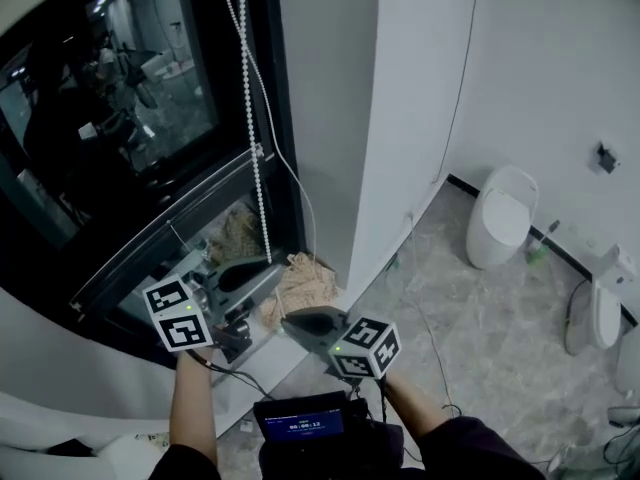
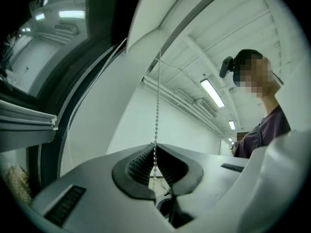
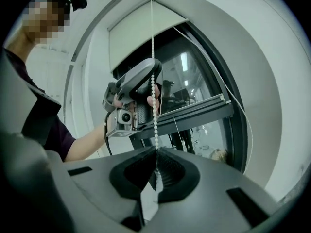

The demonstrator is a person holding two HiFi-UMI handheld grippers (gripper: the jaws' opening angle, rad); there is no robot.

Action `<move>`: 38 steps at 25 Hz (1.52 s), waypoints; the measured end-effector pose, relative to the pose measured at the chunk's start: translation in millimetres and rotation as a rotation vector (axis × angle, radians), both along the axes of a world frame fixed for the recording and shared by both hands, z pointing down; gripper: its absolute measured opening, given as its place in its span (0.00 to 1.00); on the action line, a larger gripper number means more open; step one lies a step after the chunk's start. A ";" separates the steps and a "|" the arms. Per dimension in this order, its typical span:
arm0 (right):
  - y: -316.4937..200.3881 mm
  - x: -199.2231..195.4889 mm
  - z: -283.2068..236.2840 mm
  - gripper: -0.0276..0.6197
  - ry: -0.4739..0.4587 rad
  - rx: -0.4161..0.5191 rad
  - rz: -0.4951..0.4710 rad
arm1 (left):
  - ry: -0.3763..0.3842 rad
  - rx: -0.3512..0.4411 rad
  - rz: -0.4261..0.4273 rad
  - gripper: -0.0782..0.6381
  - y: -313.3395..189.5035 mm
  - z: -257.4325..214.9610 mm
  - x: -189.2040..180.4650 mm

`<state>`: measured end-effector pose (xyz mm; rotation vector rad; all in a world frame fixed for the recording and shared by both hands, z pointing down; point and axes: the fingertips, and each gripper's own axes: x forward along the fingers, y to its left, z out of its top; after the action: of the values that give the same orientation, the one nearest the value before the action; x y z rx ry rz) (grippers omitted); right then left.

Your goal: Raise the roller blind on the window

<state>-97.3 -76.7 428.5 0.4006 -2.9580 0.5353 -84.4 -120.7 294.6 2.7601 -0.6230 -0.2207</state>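
Note:
A white bead chain [image 1: 250,118] hangs down in front of the dark window [image 1: 120,128]. My left gripper [image 1: 264,264] is shut on the chain; in the left gripper view the beads [image 2: 157,115] drop straight into the pinched pads [image 2: 141,166]. My right gripper [image 1: 288,320] sits lower and nearer me, also shut on the chain [image 3: 154,57] where it enters the jaws [image 3: 156,152]. In the right gripper view the left gripper [image 3: 133,93] hangs on the chain just above. The white roller blind [image 3: 141,28] covers only the window's top.
A pale straw-like bundle [image 1: 300,280] lies on the sill beside the window frame. A white wall column [image 1: 400,118] stands right of the window. A toilet [image 1: 500,213] and another white fixture [image 1: 592,313] stand on the tiled floor at the right. A small screen [image 1: 300,426] sits at my chest.

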 end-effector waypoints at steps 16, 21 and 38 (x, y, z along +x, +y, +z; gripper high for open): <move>-30.9 42.0 -120.9 0.24 -0.192 0.103 -0.011 | -0.005 -0.082 -0.004 0.14 -2.4 43.8 0.2; -44.7 33.3 -169.6 0.24 -0.234 0.159 -0.014 | -0.014 -0.135 0.037 0.14 9.3 73.4 9.0; -52.9 20.9 -177.5 0.06 -0.209 0.162 -0.009 | 0.053 -0.098 0.086 0.22 43.6 87.2 -11.9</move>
<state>-76.4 -129.6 251.0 0.3662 -3.2162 0.3566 -96.4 -77.1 381.8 2.6700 -0.4874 -0.2370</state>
